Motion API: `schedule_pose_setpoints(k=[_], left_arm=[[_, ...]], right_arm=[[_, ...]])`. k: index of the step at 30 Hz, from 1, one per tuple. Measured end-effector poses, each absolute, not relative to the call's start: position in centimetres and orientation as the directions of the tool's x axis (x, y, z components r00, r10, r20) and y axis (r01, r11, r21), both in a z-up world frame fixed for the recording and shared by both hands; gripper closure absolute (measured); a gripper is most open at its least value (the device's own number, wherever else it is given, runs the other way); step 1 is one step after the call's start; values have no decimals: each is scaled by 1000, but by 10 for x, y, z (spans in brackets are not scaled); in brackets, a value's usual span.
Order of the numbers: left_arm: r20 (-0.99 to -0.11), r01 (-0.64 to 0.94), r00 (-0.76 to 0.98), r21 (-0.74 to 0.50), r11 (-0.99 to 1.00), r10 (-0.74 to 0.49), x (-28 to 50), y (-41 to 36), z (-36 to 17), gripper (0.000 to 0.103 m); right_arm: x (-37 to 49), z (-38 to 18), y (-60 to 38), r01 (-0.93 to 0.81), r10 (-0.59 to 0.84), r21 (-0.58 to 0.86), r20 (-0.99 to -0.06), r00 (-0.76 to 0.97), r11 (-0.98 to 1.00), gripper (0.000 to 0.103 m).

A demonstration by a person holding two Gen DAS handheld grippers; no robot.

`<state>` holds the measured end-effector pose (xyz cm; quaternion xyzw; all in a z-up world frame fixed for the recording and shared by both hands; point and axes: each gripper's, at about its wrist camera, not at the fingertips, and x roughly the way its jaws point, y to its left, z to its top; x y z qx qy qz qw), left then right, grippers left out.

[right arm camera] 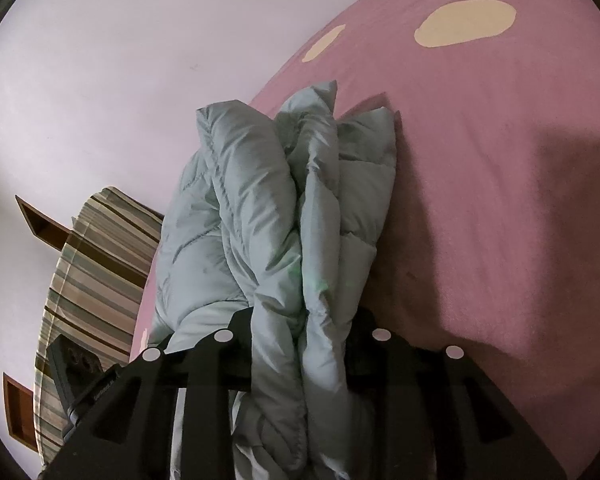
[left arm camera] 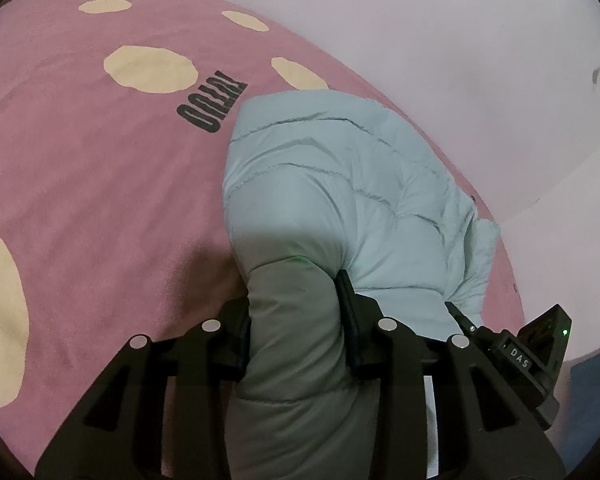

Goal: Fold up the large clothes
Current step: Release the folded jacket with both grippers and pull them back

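A pale mint quilted puffer jacket [left arm camera: 340,184] lies bunched in thick folds on a pink bed cover [left arm camera: 100,180] with cream spots, close to the bed's edge by the wall. My left gripper [left arm camera: 294,292] is shut on a fat fold of the jacket's near end, and the fabric fills the gap between the black fingers. In the right wrist view the jacket [right arm camera: 252,200] shows as several stacked layers standing on edge. My right gripper [right arm camera: 300,316] is shut on that bundle of layers. Part of the right gripper's body [left arm camera: 532,340] shows beside the jacket in the left wrist view.
The pink cover [right arm camera: 480,160] spreads wide to one side of the jacket. A white wall [left arm camera: 460,40] runs along the bed's other side. A striped pillow [right arm camera: 92,264] lies at the bed's end, with brown wall shelves [right arm camera: 40,220] behind it.
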<state>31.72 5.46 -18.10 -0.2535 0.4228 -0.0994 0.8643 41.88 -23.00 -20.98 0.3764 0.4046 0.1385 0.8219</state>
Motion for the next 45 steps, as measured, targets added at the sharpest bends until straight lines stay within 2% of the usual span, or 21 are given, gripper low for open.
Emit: schedule_pose_setpoints(k=[5,9,12,14,17,24,26,33,37,40,43,44,45], left_arm=[[-686,-48,619,-519,854,-382,317,57,-183,62],[-694,-50,615,-509,859,-375,315,59,-182,56],[-701,-50,617,-490,870,-359,313,60,-180,45],[-710,-57,617,-471,880,-340,310,60,-179,34],[-714,-61,614,-469,881,-337,306,63,-180,29],[-723,-67,612,-450,890,-320,299,66,-176,26],[-736,-68,615,-407,911,-283,297,63,-173,21],[-753,-68,629,-302,951,-194,284,60,-156,20],[-750,-71,648,-238,969,-137,269,60,-141,19],[-738,-79,667,-212,974,-106,257,58,-131,14],[-713,-69,697,-176,982,-79,238,53,-118,12],[-708,-66,703,-165,984,-72,232,51,-114,11],[-703,-65,708,-157,985,-65,229,49,-113,11]], right_arm=[[418,-212,-231,91,535,738,-563,630,668,68],[417,-209,-233,96,523,728,-572,632,679,59],[416,-205,-237,105,510,719,-580,636,687,54],[414,-204,-239,113,503,719,-580,641,686,51],[411,-204,-245,130,503,733,-573,648,667,49],[401,-199,-259,174,475,743,-569,671,646,48],[397,-197,-264,204,452,735,-584,674,647,48],[379,-177,-272,249,369,686,-619,693,683,48],[360,-154,-268,241,307,613,-650,695,753,48],[345,-138,-252,214,260,531,-678,688,820,48],[327,-124,-236,176,217,448,-693,687,876,48],[323,-121,-231,168,204,427,-696,689,889,47],[318,-117,-225,161,187,401,-698,691,902,42]])
